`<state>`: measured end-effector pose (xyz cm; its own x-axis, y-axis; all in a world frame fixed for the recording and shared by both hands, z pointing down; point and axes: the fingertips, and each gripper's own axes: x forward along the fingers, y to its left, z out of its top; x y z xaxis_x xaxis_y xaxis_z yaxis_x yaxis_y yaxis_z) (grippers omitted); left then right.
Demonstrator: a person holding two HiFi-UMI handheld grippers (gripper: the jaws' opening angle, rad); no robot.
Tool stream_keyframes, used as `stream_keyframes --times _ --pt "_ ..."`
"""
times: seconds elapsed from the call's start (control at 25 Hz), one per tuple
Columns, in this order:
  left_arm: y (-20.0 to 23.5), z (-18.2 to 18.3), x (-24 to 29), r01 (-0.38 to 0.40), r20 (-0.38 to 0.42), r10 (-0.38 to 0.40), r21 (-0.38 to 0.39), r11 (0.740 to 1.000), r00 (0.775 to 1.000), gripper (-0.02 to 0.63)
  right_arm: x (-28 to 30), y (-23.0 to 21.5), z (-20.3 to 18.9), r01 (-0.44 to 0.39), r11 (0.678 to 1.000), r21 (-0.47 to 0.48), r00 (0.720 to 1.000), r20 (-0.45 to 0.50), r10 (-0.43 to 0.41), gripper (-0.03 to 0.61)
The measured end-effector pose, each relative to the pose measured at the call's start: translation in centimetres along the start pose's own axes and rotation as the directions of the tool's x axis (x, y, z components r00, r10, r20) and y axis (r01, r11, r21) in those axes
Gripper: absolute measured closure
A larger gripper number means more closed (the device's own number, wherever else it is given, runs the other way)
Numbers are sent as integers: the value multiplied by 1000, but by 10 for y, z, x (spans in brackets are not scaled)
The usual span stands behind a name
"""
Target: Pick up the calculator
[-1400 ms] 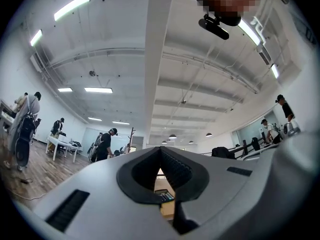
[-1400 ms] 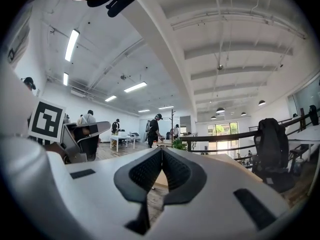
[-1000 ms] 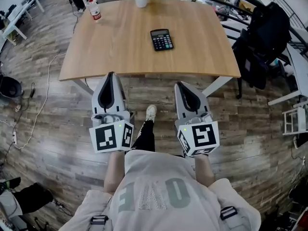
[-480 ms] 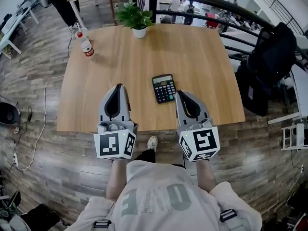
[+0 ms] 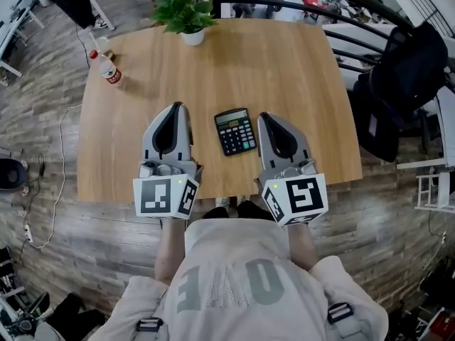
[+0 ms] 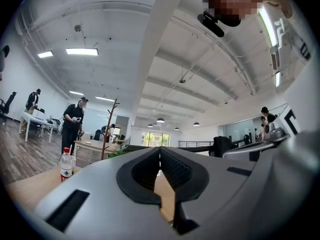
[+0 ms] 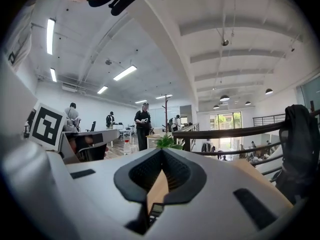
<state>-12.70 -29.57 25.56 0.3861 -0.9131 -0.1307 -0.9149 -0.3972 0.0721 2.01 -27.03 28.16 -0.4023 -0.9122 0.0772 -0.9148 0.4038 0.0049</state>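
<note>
At the tip of your left gripper (image 6: 160, 149) the jaws are pressed together, nothing caught in them. It's the same on your right gripper (image 7: 162, 151): jaws closed, empty. Both grippers point ahead over the near part of the counter (image 5: 249, 62), side by side. The calculator (image 5: 235, 131) lies flat on the wood in the lane between them, display end away from you and turned a touch askew. Neither gripper touches it.

Further out, the counter is pale wood. A potted plant (image 5: 183, 16) stands at its far edge and a plastic bottle (image 5: 106, 67) with a red cap stands near the far left corner. Under and around it runs grey-brown plank flooring (image 5: 43, 190). A dark railing (image 5: 320, 6) curves behind the counter, and a black bag (image 5: 405, 69) sits off to your right. The room is a bright open hall with people standing far back.

In the right gripper view only a sliver of the calculator peeps through the gap under the jaws. In the left gripper view the gripper's body blocks it altogether. The key markings and the bottle's label are too small to read.
</note>
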Motion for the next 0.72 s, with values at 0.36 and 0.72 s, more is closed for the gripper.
stream_keyframes --times 0.36,0.72 --pt "-36 16 35 56 42 -56 17 998 998 604 0 -20 17 -54 999 7 997 51 54 560" --pt "-50 17 47 83 33 -85 45 996 996 604 -2 -33 17 -25 999 36 998 59 23 560"
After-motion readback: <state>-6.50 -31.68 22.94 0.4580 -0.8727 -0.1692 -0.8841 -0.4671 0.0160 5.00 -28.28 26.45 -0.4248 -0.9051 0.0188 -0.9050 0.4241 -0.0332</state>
